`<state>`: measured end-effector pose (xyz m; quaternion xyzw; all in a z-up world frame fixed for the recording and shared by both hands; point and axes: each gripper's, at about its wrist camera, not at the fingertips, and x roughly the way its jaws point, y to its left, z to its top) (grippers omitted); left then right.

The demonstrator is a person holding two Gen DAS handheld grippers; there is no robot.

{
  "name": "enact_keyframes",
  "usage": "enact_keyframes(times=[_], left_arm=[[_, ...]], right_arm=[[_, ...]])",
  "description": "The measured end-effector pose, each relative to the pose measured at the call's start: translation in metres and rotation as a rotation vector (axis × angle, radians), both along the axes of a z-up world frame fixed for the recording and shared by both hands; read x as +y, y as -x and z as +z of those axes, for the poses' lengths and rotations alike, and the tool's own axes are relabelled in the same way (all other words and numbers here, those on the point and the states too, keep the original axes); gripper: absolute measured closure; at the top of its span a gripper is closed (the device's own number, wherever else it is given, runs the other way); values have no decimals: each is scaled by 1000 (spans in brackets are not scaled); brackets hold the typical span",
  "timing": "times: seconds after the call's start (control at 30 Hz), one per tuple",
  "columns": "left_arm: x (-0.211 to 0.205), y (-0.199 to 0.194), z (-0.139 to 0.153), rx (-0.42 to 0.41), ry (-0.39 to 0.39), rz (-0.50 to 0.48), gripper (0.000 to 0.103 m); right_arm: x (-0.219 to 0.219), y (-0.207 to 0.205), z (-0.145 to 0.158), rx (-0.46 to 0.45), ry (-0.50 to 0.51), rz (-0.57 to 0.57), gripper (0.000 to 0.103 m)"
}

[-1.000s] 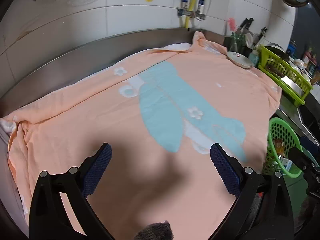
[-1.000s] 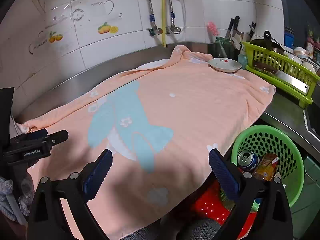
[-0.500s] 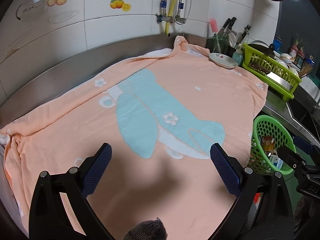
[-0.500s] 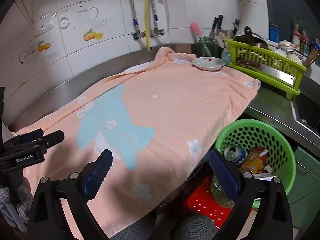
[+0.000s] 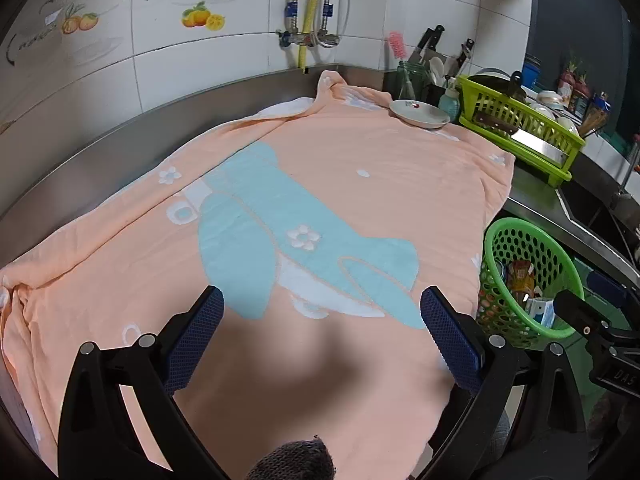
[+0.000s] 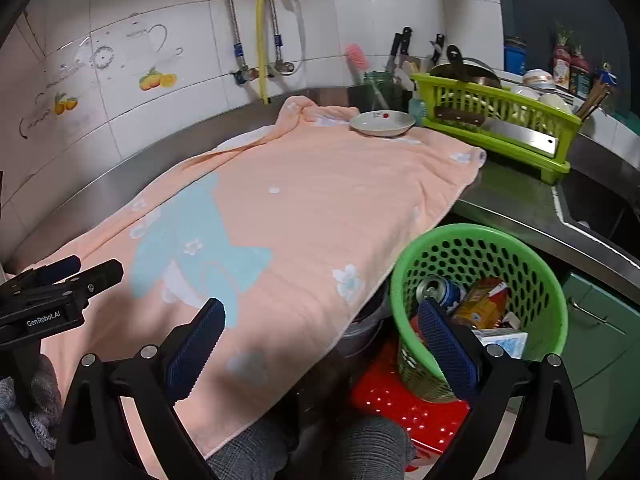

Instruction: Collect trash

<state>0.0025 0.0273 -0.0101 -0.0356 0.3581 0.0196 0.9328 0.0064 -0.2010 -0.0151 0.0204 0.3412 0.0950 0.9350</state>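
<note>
Now both grippers' fingers (image 5: 202, 328) (image 6: 444, 344) gape empty, trash heaped in the green basket (image 6: 520, 240).

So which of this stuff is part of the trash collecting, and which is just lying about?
Job:
round green plastic basket
blue drink can
orange snack packet
white carton

Lying about:
peach towel
white dish
lime dish rack
red plastic stool
</note>
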Motion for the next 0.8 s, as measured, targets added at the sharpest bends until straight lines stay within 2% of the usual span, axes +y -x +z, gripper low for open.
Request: enact_keyframes(times=[0.5,0.8], left_arm=[[-30,-7,-2,-3,-8,-82,7],[-41,-7,-2,-13,-18,-98,7]], right_arm=[[-22,12,0,-3,-16,-76,9],[-29,16,0,-6,-27,-100,9]])
